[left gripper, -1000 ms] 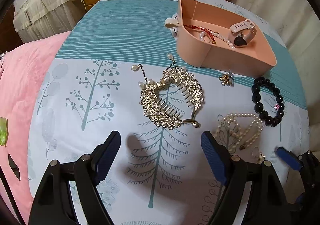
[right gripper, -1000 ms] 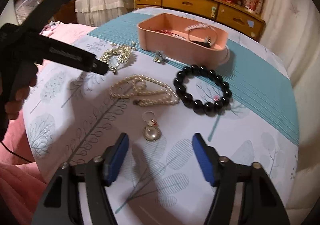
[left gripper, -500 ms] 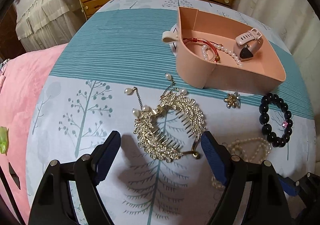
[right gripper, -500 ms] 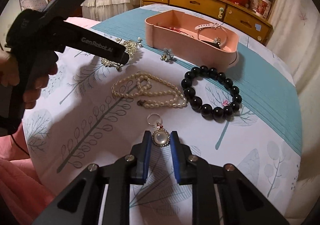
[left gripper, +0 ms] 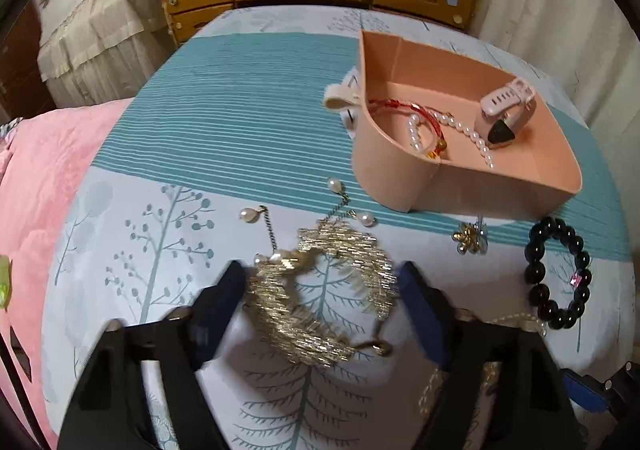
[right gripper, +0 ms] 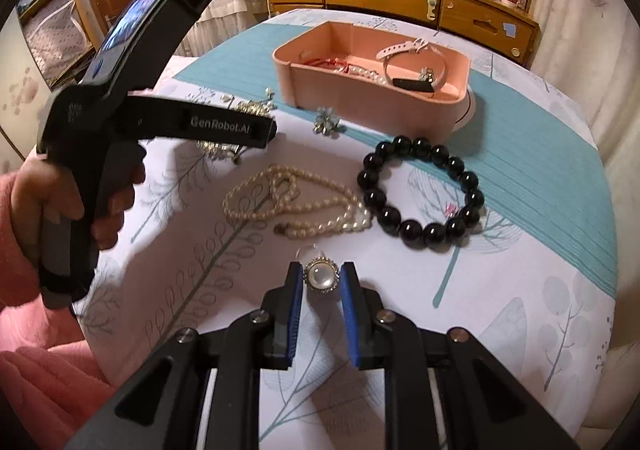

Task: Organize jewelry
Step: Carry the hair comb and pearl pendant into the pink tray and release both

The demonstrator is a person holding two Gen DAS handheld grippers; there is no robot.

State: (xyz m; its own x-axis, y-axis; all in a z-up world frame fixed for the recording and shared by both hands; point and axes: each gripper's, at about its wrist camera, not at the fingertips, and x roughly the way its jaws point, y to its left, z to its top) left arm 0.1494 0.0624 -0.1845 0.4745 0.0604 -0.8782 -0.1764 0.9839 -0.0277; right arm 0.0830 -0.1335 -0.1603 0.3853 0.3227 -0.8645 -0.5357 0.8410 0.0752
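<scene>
my left gripper [left gripper: 322, 300] angles steeply down over the gold hair comb [left gripper: 320, 300]; jaws wide, one blue pad on each side of the comb, and they have just been closing in on it. whether the pads touch the metal i cannot tell, the frame is blurred there. my left hand [right gripper: 68, 202], in a pink sleeve, wraps the black pistol handle in the right wrist view.

my right gripper [right gripper: 322, 280] also tilts steeply down. its jaws are drawn nearly together on the round pearl pendant [right gripper: 321, 279], which sits between the blue pads at their tips, its silver rim against both.

comb: crescent shape, gold, glittering leaf-like texture, fine teeth inside the curve, short chains ending in pearl drops.
pendant: smooth milky dome in a beaded silver setting, thin ring above it.
pearl necklace [right gripper: 292, 206]: small cream beads, looped in a loose heap just beyond the pendant.
black bead bracelet [right gripper: 420, 192]: large glossy spheres in a ring, beside the necklace.
small flower brooch [right gripper: 326, 122]: gold and pale petals, near the front wall of the pink tray [right gripper: 360, 98].

tray: smooth plastic, rounded corners, with a divider; it holds a red cord bracelet, a pearl strand and a pale strap watch. everything lies on the bed [right gripper: 540, 170], whose cover is white with a tree print and a teal striped band.
</scene>
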